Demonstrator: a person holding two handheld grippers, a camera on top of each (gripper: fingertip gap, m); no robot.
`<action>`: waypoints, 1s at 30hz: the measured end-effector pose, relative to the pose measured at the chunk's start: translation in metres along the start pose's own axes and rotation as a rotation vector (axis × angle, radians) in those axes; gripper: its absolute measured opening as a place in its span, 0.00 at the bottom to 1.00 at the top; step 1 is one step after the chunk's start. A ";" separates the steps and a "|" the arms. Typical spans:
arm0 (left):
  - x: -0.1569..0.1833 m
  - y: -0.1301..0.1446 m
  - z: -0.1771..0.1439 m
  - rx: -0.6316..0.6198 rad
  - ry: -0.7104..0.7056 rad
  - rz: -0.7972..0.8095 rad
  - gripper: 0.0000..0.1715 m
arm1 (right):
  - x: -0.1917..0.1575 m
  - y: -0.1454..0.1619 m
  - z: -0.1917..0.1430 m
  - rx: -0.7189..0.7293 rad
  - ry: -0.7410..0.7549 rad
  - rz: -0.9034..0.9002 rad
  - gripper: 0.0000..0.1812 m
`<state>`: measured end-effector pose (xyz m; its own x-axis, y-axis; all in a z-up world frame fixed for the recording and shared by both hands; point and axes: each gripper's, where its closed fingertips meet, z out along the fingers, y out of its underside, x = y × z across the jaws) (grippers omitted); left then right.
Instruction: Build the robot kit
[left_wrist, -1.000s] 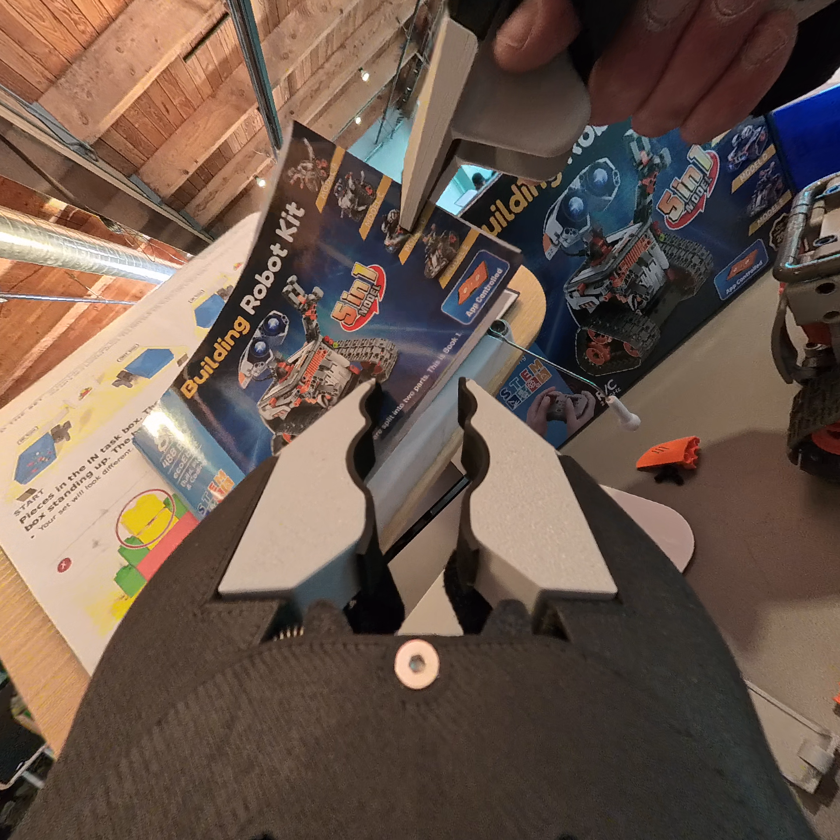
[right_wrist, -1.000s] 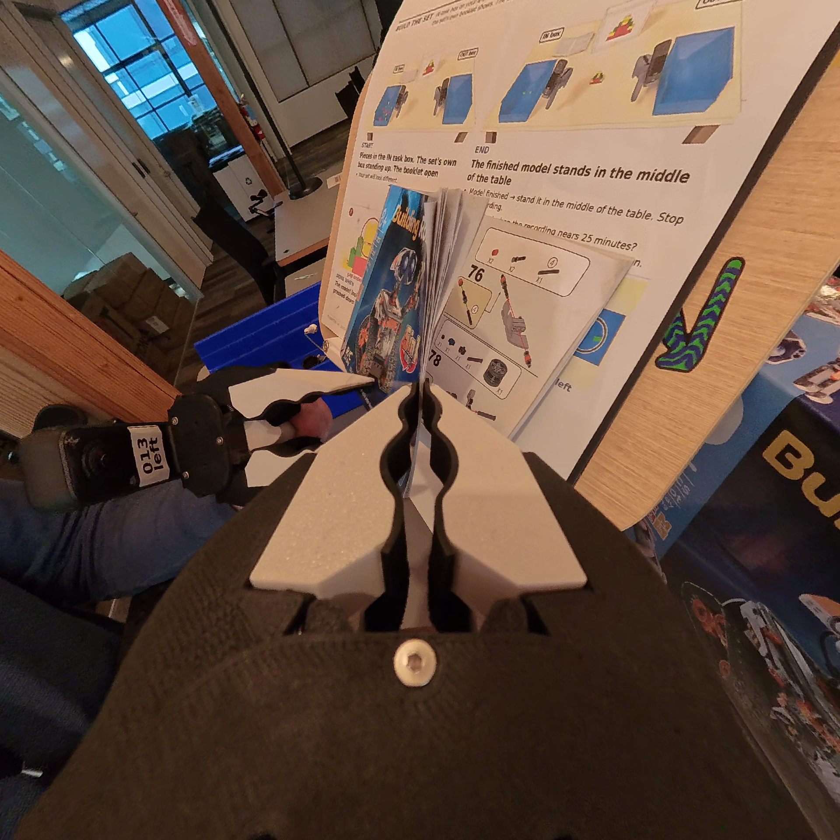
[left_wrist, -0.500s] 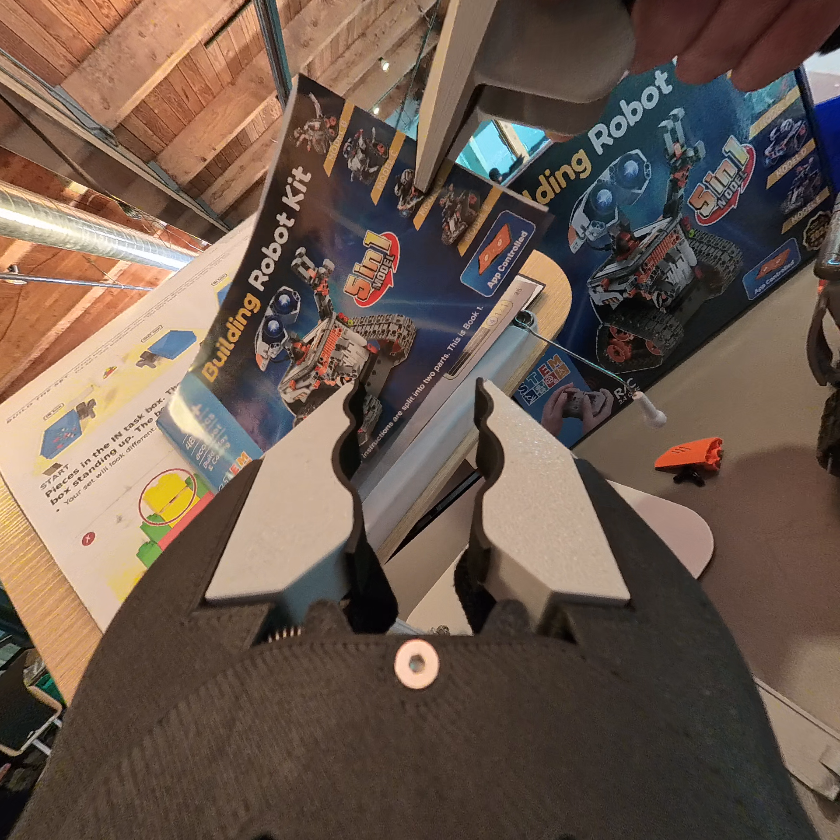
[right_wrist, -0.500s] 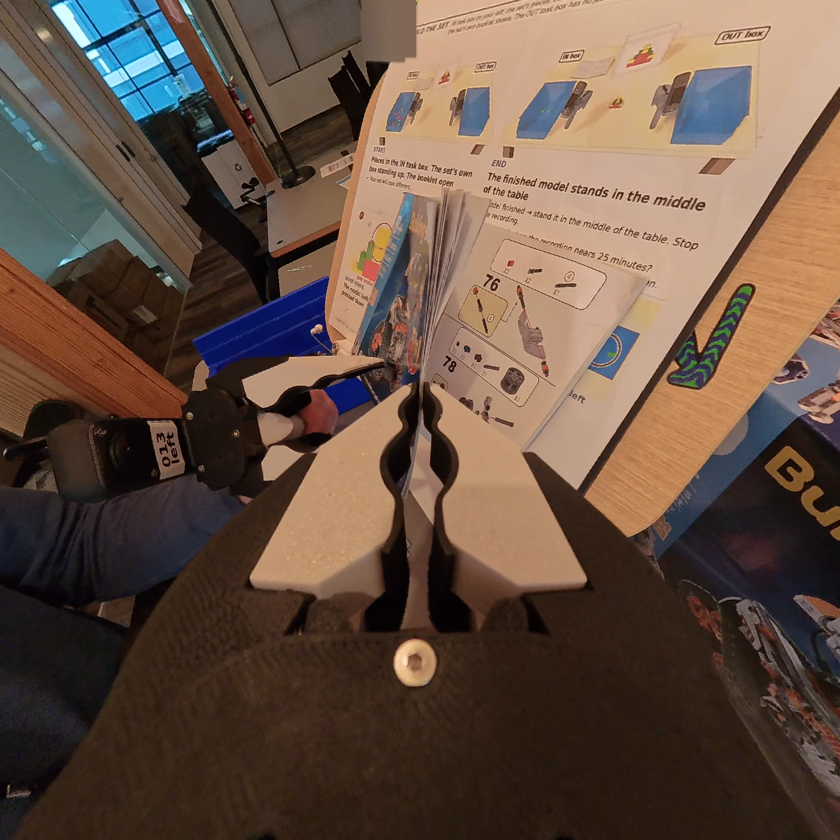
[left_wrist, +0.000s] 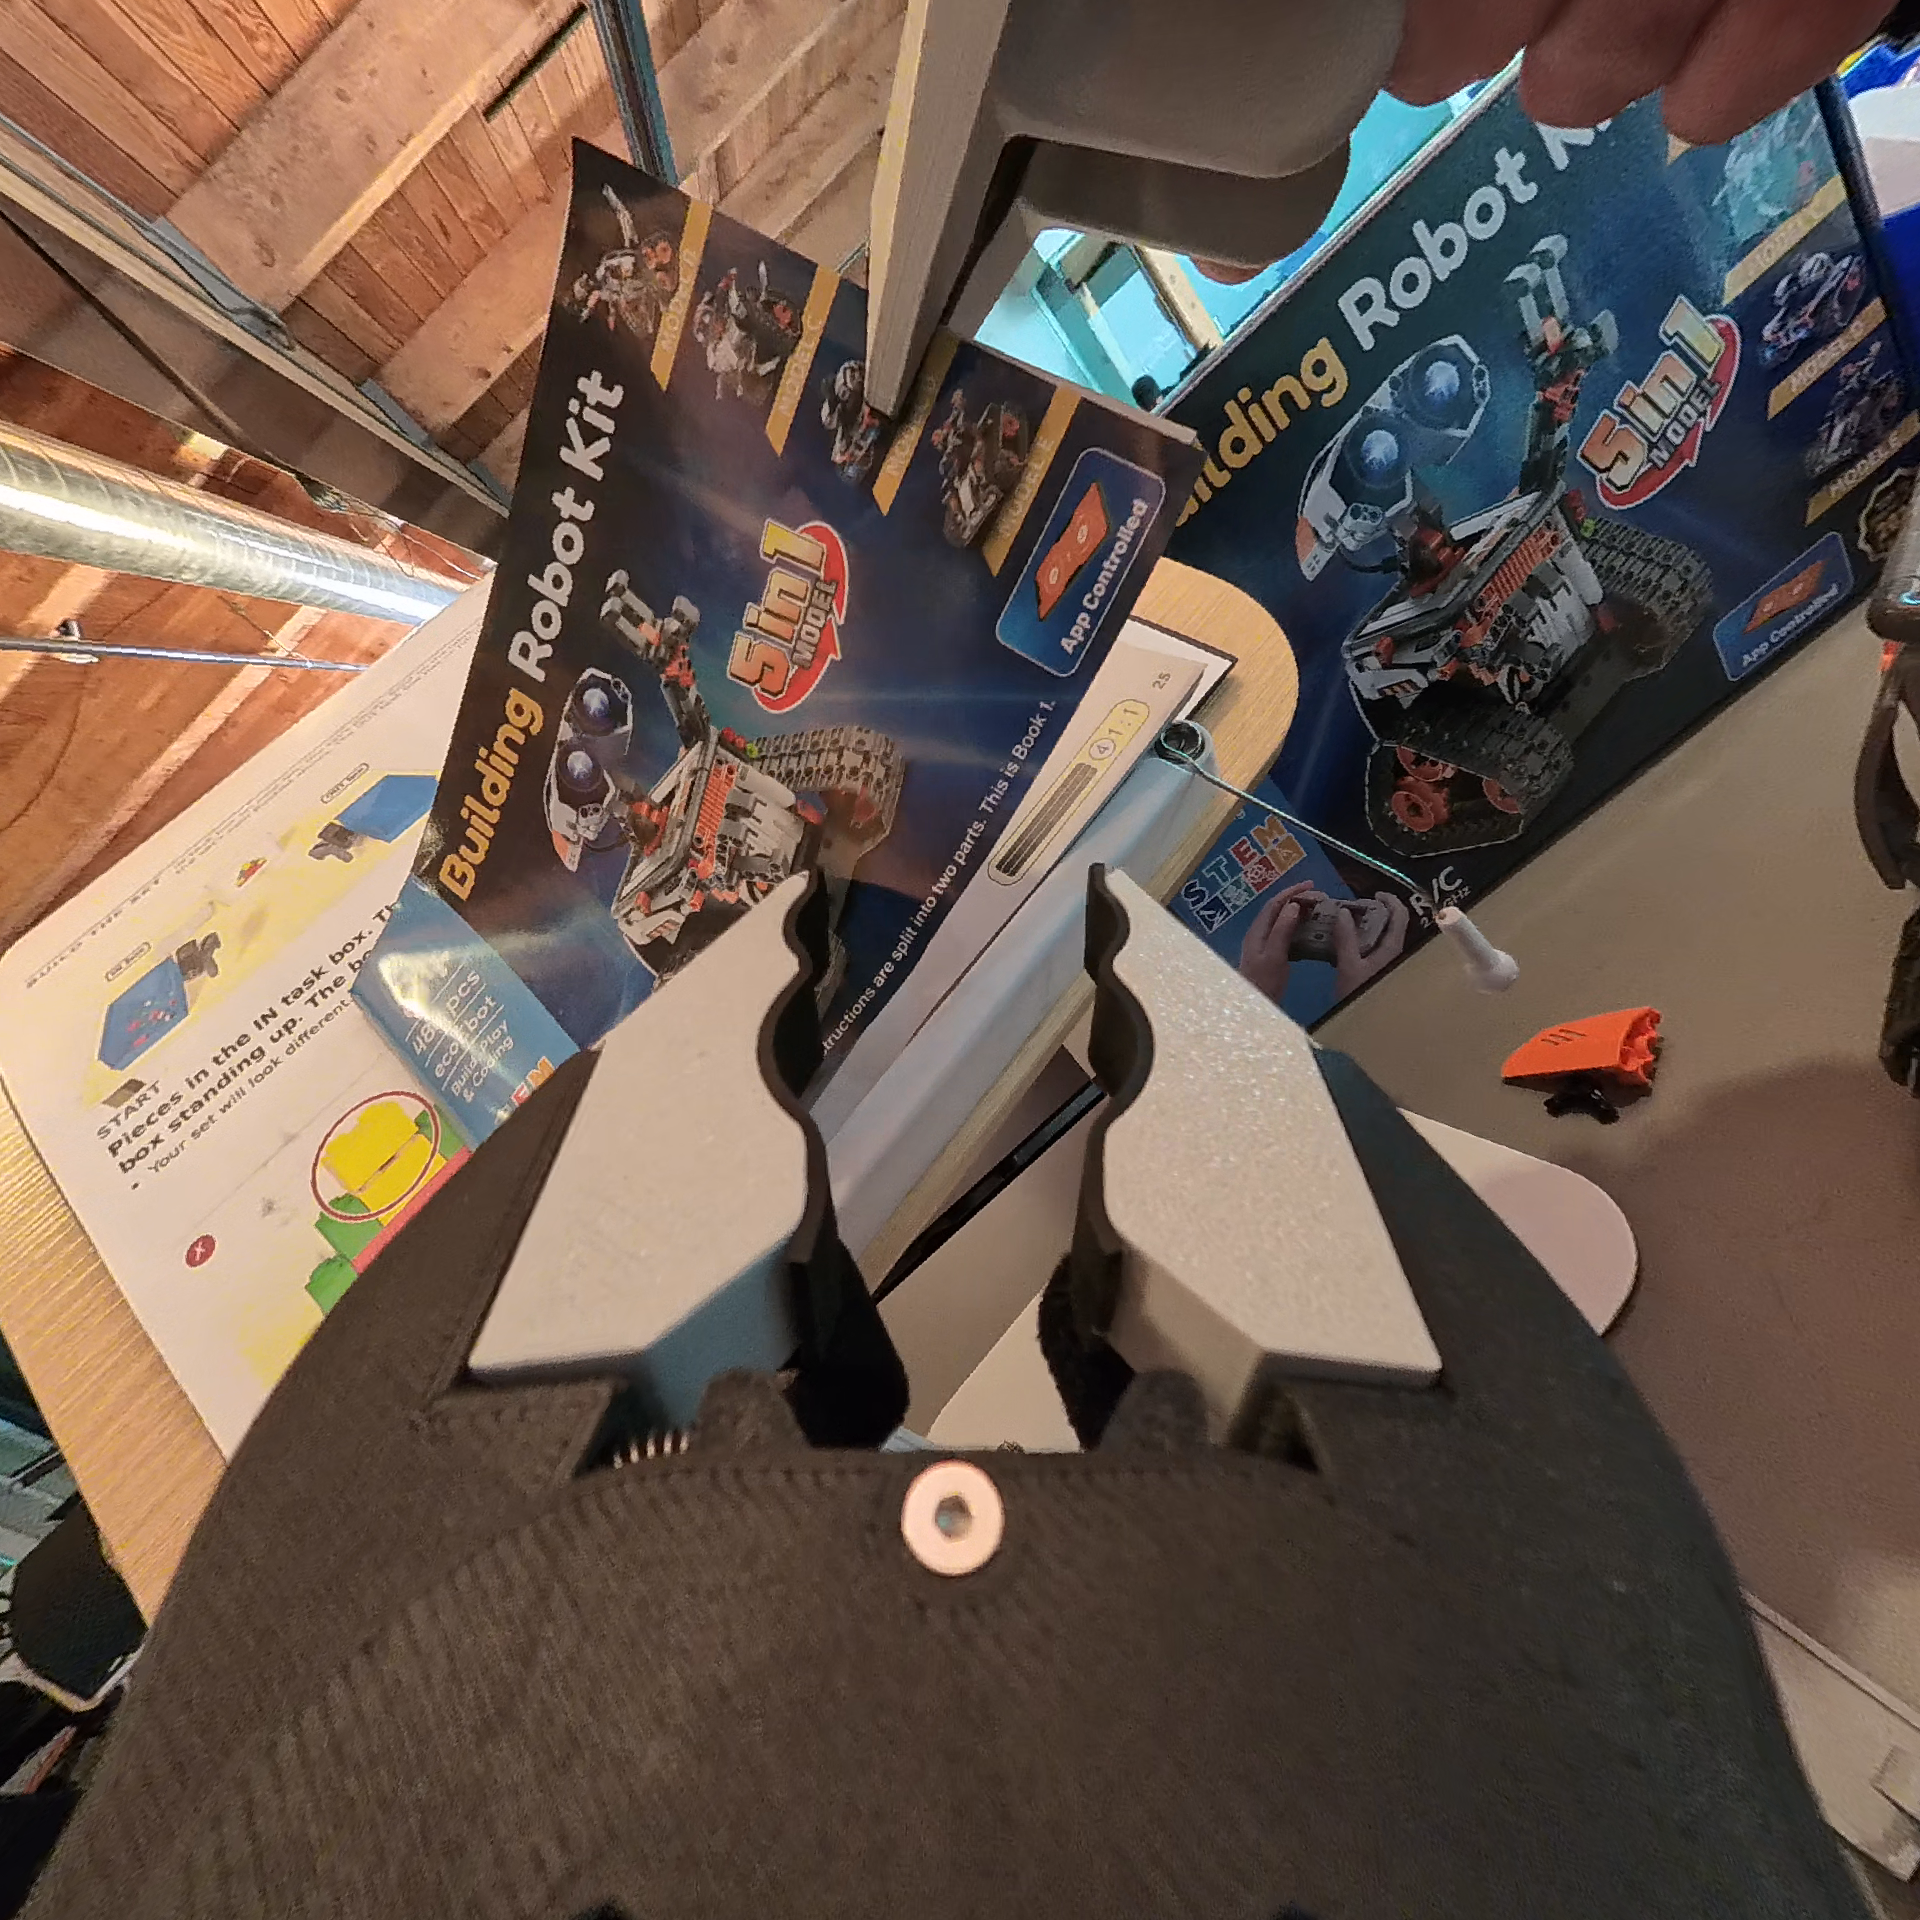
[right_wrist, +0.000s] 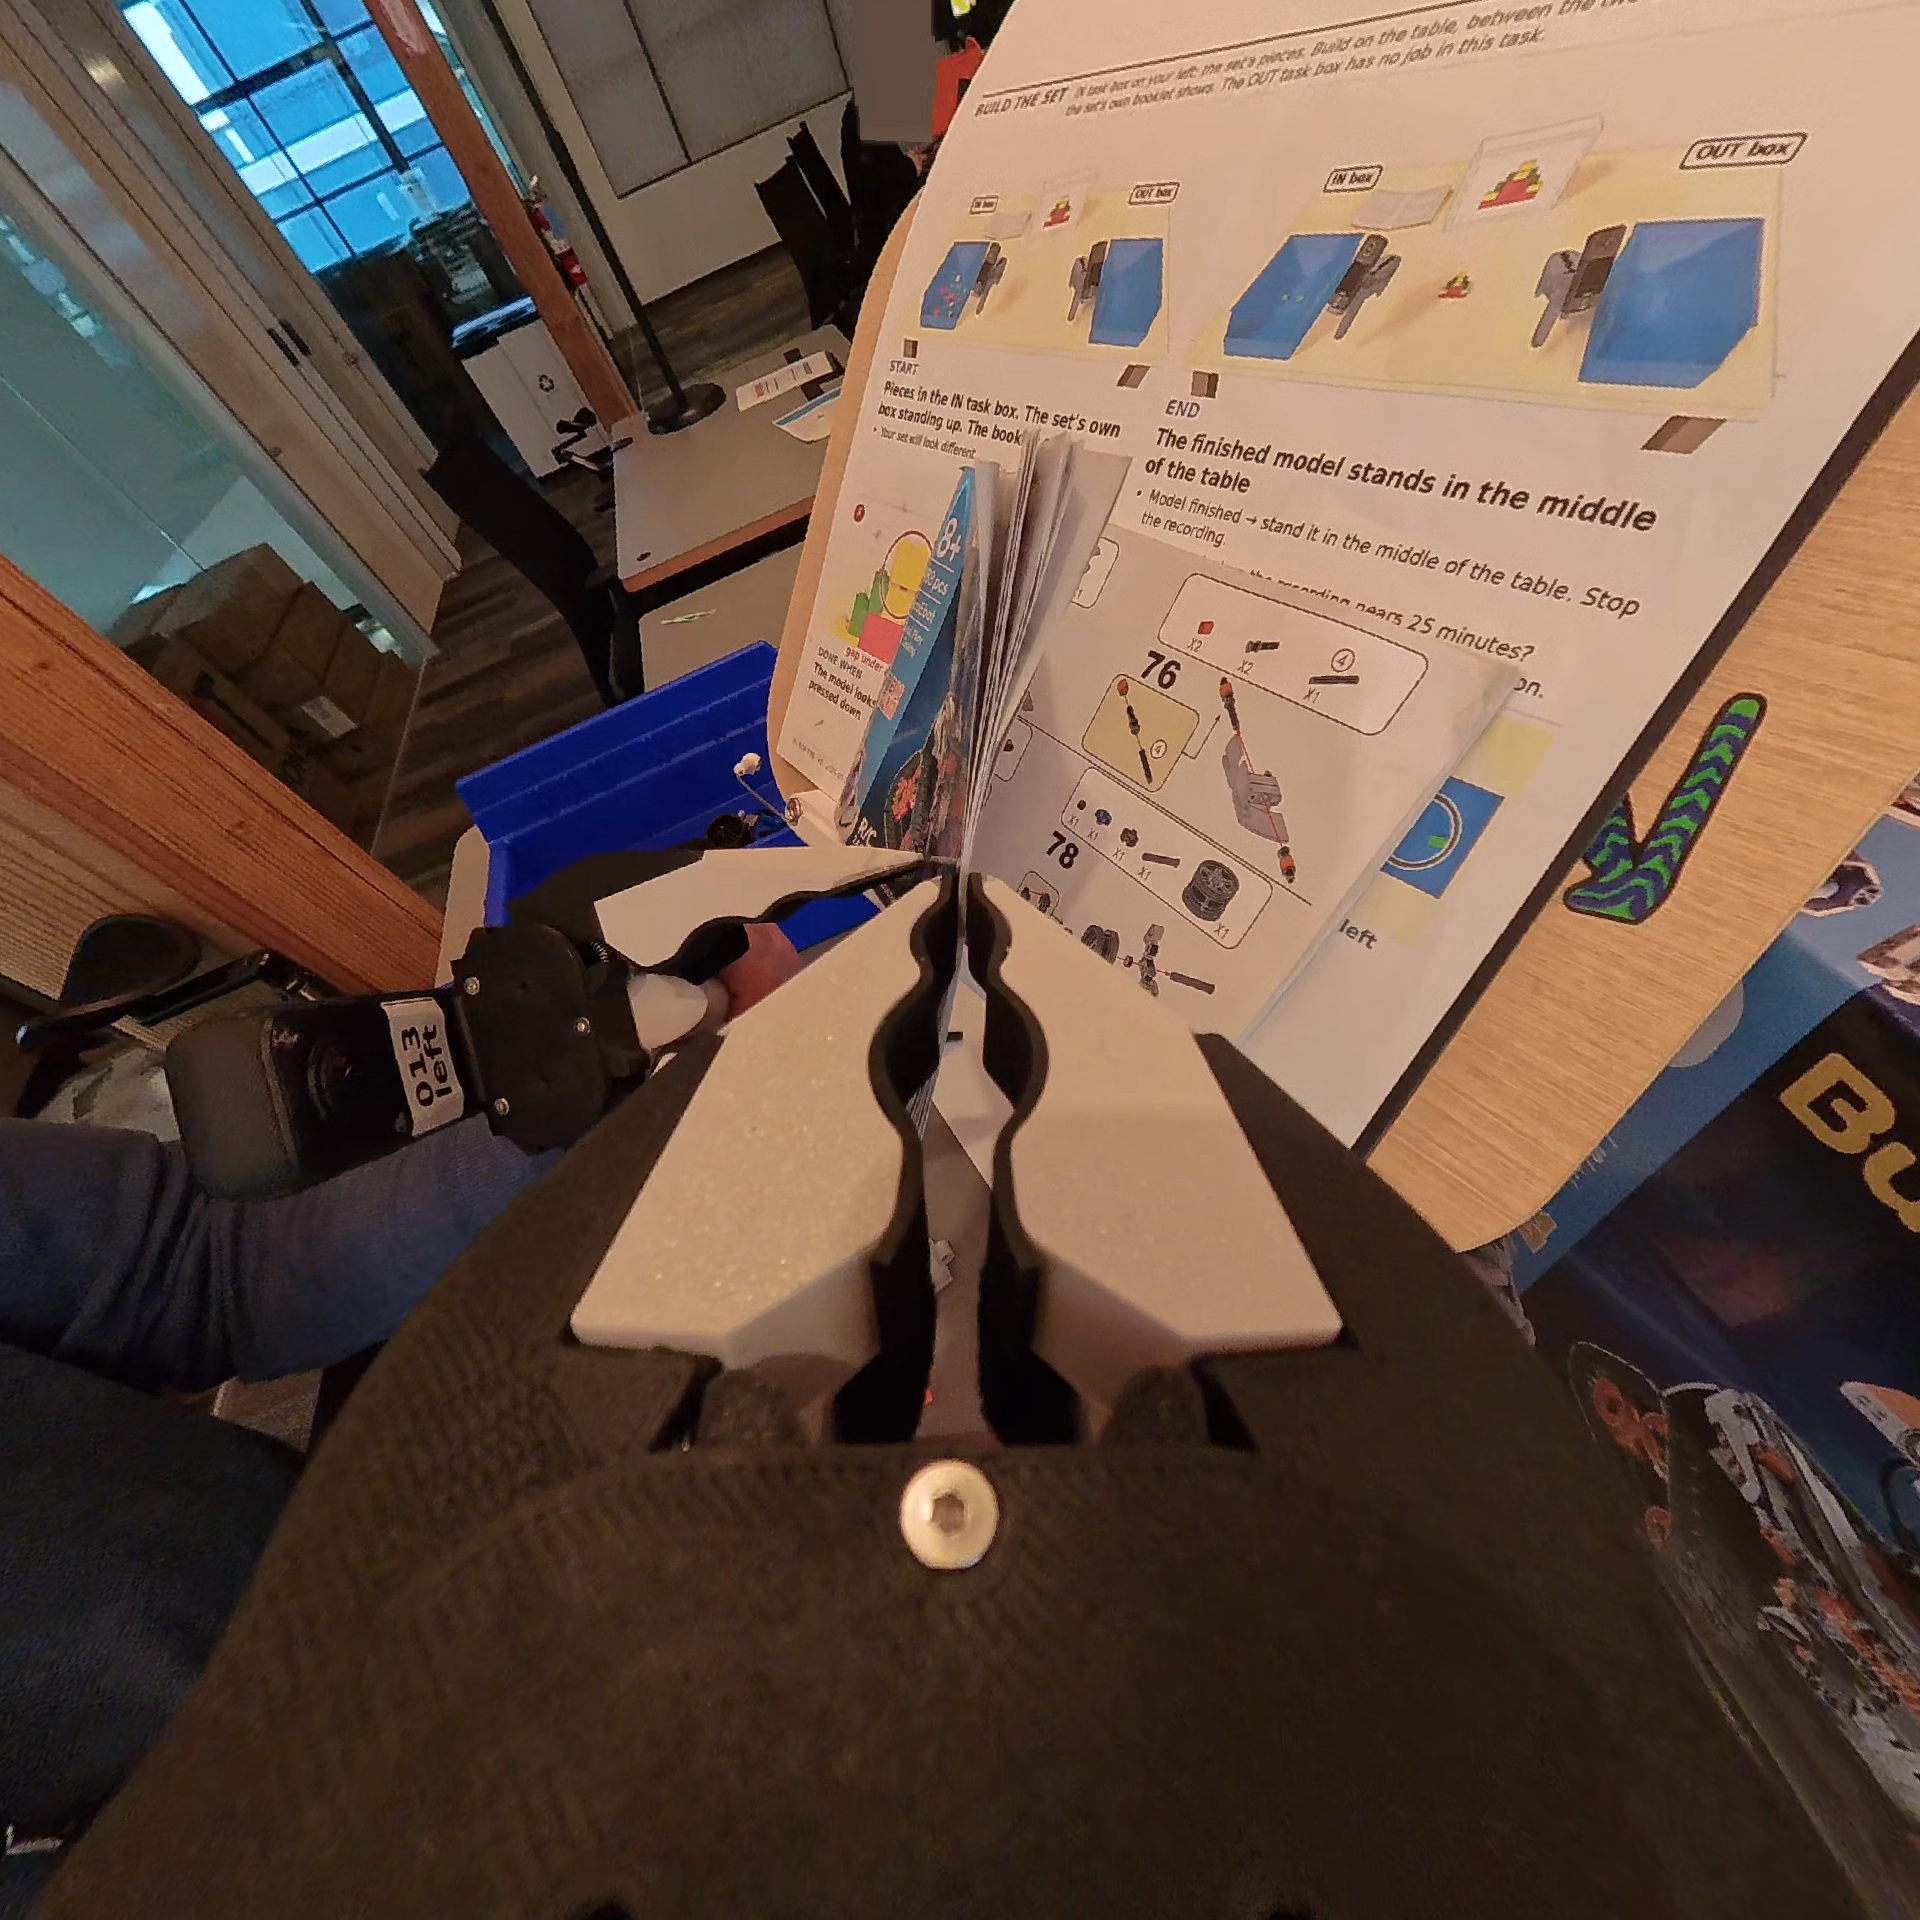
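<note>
A robot-kit booklet (left_wrist: 790, 623) with a dark blue cover stands against a printed instruction board (left_wrist: 239, 1018). My left gripper (left_wrist: 951, 904) is open, its jaws wide apart just below the booklet's lower edge and holding nothing. My right gripper (right_wrist: 961, 883) is shut on the booklet's pages (right_wrist: 997, 665), which fan out above an open step page (right_wrist: 1247, 748). One right finger (left_wrist: 914, 208) shows in the left wrist view, pinching the cover's edge. The left gripper (right_wrist: 883, 878) shows in the right wrist view, its tips at the cover's lower corner.
The kit's dark blue box (left_wrist: 1507, 499) stands right of the board. An orange piece (left_wrist: 1579, 1055) lies on the grey table (left_wrist: 1714, 1299) near a white stand base (left_wrist: 1527, 1236). A blue bin (right_wrist: 644, 769) sits behind the left gripper. A thin wire clip (left_wrist: 1475, 966) sticks out from the board. Some 8 centimetres of space lies between my two pairs of fingers.
The left gripper's jaws have opened wider and it has closed in under the booklet. The right gripper stays shut on the pages; the cover has swung further over.
</note>
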<state>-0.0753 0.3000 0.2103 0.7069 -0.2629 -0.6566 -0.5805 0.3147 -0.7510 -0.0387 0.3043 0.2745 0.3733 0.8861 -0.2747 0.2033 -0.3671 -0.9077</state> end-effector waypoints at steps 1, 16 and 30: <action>0.000 0.000 0.000 0.000 -0.001 -0.001 0.26 | 0.000 0.000 0.000 0.000 0.000 0.001 0.00; -0.006 -0.001 0.001 0.000 -0.030 0.009 0.26 | -0.008 -0.004 0.000 -0.026 -0.024 0.003 0.00; -0.012 -0.005 -0.002 0.002 -0.062 0.007 0.12 | -0.019 -0.011 0.003 -0.046 -0.024 -0.018 0.00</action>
<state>-0.0821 0.2997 0.2219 0.7268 -0.2039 -0.6559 -0.5844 0.3182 -0.7465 -0.0506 0.2926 0.2884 0.3480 0.8987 -0.2668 0.2516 -0.3637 -0.8969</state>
